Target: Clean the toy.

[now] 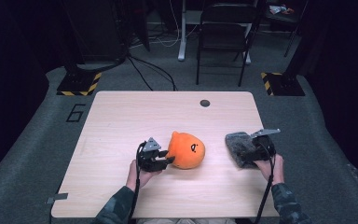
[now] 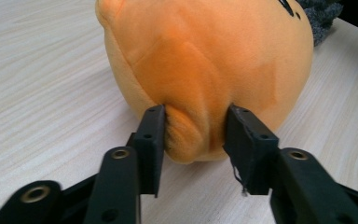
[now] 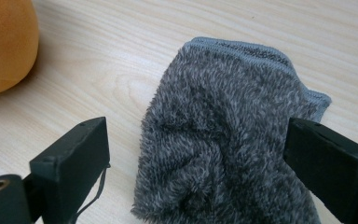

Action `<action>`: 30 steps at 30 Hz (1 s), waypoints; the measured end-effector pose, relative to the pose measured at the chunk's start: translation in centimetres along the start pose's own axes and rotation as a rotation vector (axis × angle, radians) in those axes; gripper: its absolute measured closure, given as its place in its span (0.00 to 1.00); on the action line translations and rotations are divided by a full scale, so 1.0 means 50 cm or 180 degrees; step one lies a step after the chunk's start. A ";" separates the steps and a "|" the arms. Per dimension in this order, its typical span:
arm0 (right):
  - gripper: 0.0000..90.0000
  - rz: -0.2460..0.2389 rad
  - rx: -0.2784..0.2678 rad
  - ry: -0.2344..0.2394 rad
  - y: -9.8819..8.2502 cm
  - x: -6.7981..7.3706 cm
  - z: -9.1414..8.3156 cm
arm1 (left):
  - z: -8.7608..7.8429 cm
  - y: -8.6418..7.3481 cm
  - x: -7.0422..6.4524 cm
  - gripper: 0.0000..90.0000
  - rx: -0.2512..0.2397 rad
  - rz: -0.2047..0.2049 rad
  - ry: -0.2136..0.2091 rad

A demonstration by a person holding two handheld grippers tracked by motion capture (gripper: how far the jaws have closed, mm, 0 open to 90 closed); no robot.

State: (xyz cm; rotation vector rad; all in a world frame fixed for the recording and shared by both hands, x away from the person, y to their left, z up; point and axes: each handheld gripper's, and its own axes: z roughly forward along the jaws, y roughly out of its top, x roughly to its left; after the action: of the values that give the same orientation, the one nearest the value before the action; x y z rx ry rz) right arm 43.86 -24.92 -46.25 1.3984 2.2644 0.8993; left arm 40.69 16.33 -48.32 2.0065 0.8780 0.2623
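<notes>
An orange plush toy with a small black face mark lies near the middle of the wooden table. My left gripper is at its left side. In the left gripper view its jaws pinch a bulging fold at the bottom of the plush toy, both pads touching it. A grey fuzzy cloth lies to the right. My right gripper sits at its right end. In the right gripper view the jaws stand wide on either side of the cloth, the left pad apart from it.
A small dark round hole sits near the table's far edge. Beyond the table stand a folding chair, cables on the floor and two bases with yellow-black stripes. Bare wood lies left of and behind the toy.
</notes>
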 end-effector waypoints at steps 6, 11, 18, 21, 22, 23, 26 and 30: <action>0.05 -0.0016 -0.0009 0.0010 0.001 -0.001 0.007 | 0.000 -0.003 -0.002 0.78 -0.0017 -0.0024 0.0011; 0.05 -0.0060 -0.0004 -0.0034 0.005 -0.003 0.025 | -0.001 -0.004 -0.003 0.81 -0.0006 -0.0028 0.0008; 0.07 -0.0137 0.0163 -0.0089 0.013 -0.001 0.069 | -0.001 -0.006 -0.003 0.81 -0.0009 -0.0020 0.0015; 0.07 -0.0168 0.0385 -0.0052 0.009 -0.009 0.091 | -0.002 -0.007 -0.001 0.81 -0.0003 0.0003 0.0016; 0.07 -0.0131 0.0530 -0.0028 0.005 -0.014 0.102 | -0.001 -0.008 -0.002 0.81 0.0002 -0.0009 0.0019; 0.07 -0.0131 0.0530 -0.0028 0.005 -0.014 0.102 | -0.001 -0.008 -0.002 0.81 0.0002 -0.0009 0.0019; 0.05 -0.0366 0.0710 -0.0173 0.003 0.003 0.116 | -0.003 -0.008 -0.002 0.81 0.0023 0.0011 0.0024; 0.19 -0.0339 0.0690 -0.0183 0.008 0.008 0.110 | -0.002 -0.007 -0.003 0.81 0.0023 0.0014 0.0026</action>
State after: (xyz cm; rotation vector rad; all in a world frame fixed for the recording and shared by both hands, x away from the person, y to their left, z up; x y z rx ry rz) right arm 47.10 -22.55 -50.07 1.3554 2.4247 0.5874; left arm 40.36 16.45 -48.54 2.0158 0.8809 0.2705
